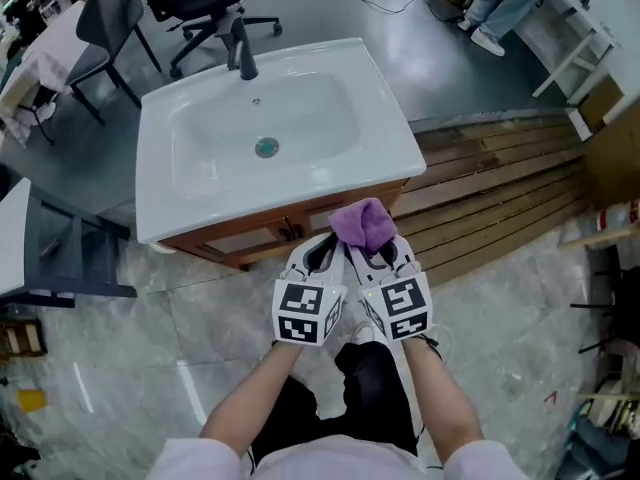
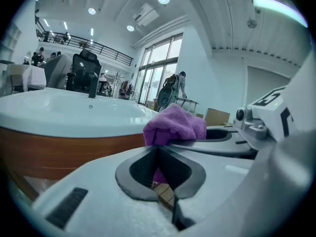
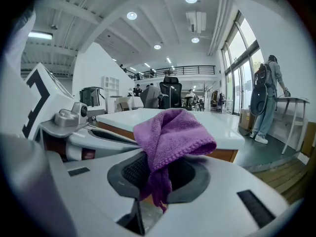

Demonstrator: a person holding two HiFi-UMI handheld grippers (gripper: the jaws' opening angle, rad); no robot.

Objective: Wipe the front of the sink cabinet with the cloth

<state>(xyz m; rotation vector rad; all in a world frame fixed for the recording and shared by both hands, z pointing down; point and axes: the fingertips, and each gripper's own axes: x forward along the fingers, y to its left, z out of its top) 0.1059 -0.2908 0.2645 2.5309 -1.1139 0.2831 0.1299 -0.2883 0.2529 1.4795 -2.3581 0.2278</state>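
In the head view both tools sit side by side low in front of the cabinet (image 1: 262, 236), whose wooden front shows as a narrow band under the white sink (image 1: 200, 183); the purple cloth (image 1: 363, 223) is bunched at the tips, more on the right tongs (image 1: 380, 253) than the left tongs (image 1: 322, 251), and it looks just short of the wood, though contact cannot be told from above. In the left gripper view the left tongs (image 2: 160, 169) have their jaws together; a scrap of purple shows through the opening between them, but it seems to be the tail of the cloth (image 2: 175, 125) lying beyond on the other tool, so they likely hold nothing; the cabinet (image 2: 59, 149) runs off to the left under the sink rim (image 2: 64, 117). In the right gripper view the right tongs (image 3: 158, 174) are clamped on the cloth (image 3: 170, 137), most of which folds over the top while a thin tail hangs below the jaws; the sink (image 3: 217, 127) stands behind. The wipe seems not yet begun; to do it well, the right tongs should probably press the bulky fold, not their hard tips, flat to the wood, then sweep along the panel in overlapping passes; the grip is on a narrow pinch, so heavy drag could pull the cloth free; the left tongs should stay off the panel.
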